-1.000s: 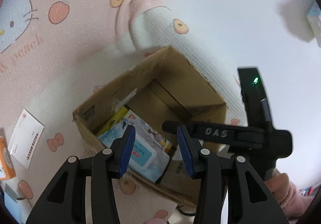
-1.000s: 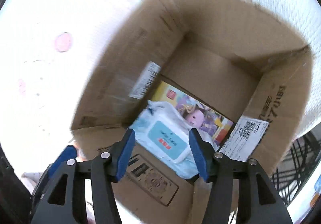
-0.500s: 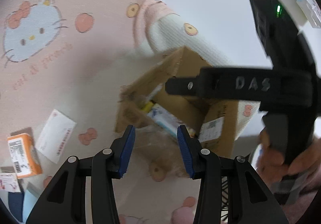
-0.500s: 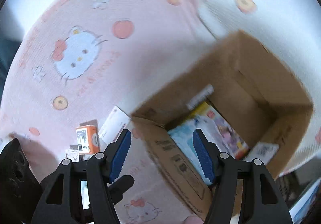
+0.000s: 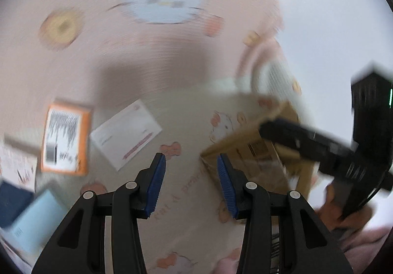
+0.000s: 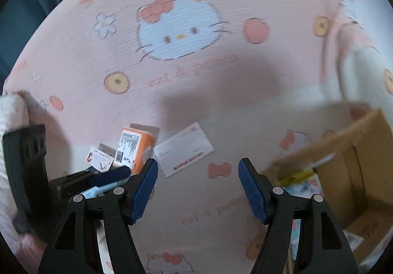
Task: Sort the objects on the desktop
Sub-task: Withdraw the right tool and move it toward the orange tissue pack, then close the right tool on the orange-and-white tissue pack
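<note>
My left hand-held gripper [image 5: 190,183] has its blue pads spread with nothing between them, held above the pink cat-print cloth [image 5: 110,53] that covers the surface. My right hand-held gripper [image 6: 197,188] is spread wide as well, gripping nothing. From the right wrist camera I see the cardboard box [image 6: 353,151] at about 4 o'clock, open on top, with packets lying inside it. The loose items sit well apart from the box, at about 9 o'clock: an orange box [image 6: 133,148] with a barcode label, a white envelope [image 6: 184,148] just beside it toward the centre, a small printed card [image 6: 99,158] on its other side, and a dark blue case [image 6: 110,175] with a pale blue item under it. The left wrist view is blurred; there the orange box [image 5: 65,139] and envelope [image 5: 126,134] lie at 9 to 10 o'clock, the cardboard box [image 5: 258,151] at 3 o'clock.
</note>
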Demonstrator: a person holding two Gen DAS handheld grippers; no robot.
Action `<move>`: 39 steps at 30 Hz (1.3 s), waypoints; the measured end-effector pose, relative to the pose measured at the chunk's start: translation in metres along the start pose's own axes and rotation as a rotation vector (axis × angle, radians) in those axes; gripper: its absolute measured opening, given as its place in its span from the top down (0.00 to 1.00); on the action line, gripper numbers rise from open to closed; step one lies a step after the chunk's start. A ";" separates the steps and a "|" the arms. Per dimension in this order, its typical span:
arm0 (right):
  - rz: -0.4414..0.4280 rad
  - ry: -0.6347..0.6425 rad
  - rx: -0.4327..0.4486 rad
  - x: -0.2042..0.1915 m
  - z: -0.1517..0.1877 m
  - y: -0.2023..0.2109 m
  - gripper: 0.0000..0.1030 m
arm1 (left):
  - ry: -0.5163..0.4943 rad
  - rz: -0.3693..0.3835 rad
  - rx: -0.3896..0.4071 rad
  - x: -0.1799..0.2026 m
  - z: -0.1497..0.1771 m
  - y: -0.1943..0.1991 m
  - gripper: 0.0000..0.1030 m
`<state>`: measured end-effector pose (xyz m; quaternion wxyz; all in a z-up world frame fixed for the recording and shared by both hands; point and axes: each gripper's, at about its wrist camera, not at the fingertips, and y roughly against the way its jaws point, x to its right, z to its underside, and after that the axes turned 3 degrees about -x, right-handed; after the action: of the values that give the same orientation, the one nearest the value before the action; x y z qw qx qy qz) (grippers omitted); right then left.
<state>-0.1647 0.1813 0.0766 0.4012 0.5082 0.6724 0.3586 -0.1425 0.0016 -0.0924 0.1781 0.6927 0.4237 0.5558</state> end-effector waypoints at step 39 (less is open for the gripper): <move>-0.465 -0.148 -0.165 -0.064 0.025 -0.239 0.47 | 0.396 -0.101 0.021 -0.193 -0.008 -0.040 0.56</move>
<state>-0.2260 0.0668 -0.1355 0.5611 0.3303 0.7086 0.2721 -0.1703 -0.1289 -0.2383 0.1118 0.5494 0.4902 0.6673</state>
